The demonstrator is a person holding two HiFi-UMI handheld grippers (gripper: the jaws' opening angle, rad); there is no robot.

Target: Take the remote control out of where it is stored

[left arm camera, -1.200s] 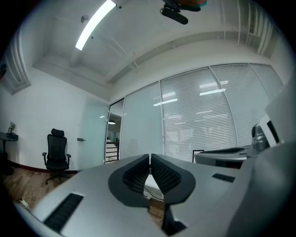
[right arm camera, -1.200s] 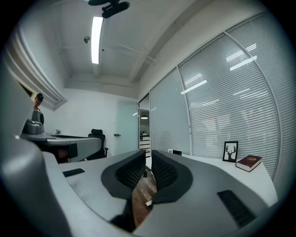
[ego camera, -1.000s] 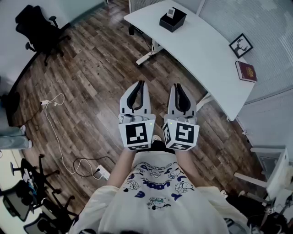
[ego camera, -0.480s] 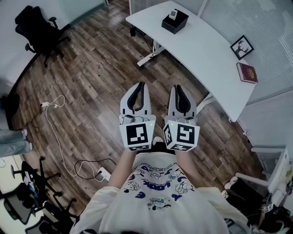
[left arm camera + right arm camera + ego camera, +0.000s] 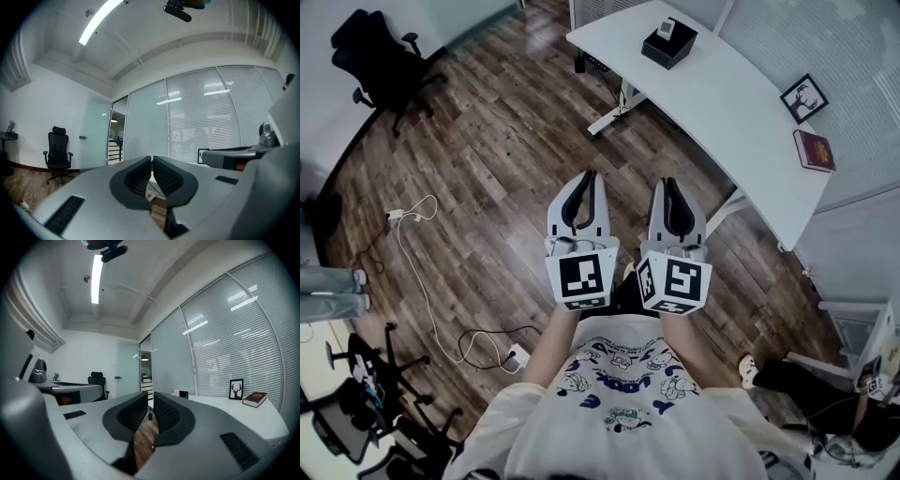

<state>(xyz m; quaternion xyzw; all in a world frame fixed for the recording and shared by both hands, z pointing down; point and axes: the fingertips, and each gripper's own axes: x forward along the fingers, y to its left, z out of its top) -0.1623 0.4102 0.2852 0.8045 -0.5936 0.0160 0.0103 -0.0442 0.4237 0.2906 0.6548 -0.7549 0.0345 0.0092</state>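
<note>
Bench (image 5: 722,103) and black box (image 5: 668,44) sit further up-right in the head view than a second ago. Left hand-held gripper (image 5: 589,174) and right hand-held gripper (image 5: 667,180) hold about the same spot in front of the chest, so it reads as the wearer stepping or turning, not reaching. Someone else's leg and shoe (image 5: 748,368) have also come in at lower right.

Remote control: not positively seen. Best guess is the pale object (image 5: 667,28) standing up out of the black box, but it's too small to confirm. The box is at the far end of the bench with nothing else touching it. Framed deer picture (image 5: 803,97) and red book (image 5: 815,150) are well apart from it, at the bench's near end by the blinds.

Left hand-held gripper: jaws together, nothing between them. Right hand-held gripper: jaws as good as together, only floor showing through the slit, so empty too. Both are side by side over bare wood floor (image 5: 487,159), well short of the bench and pointing roughly toward it.

Progress: essentially zero. Nothing is gripped, the box looks untouched, and by my read the remote is still stored. Left to do: close on the bench, open one pair of jaws, get onto the pale object, lift it clear of the box. Approach stage only.
</note>
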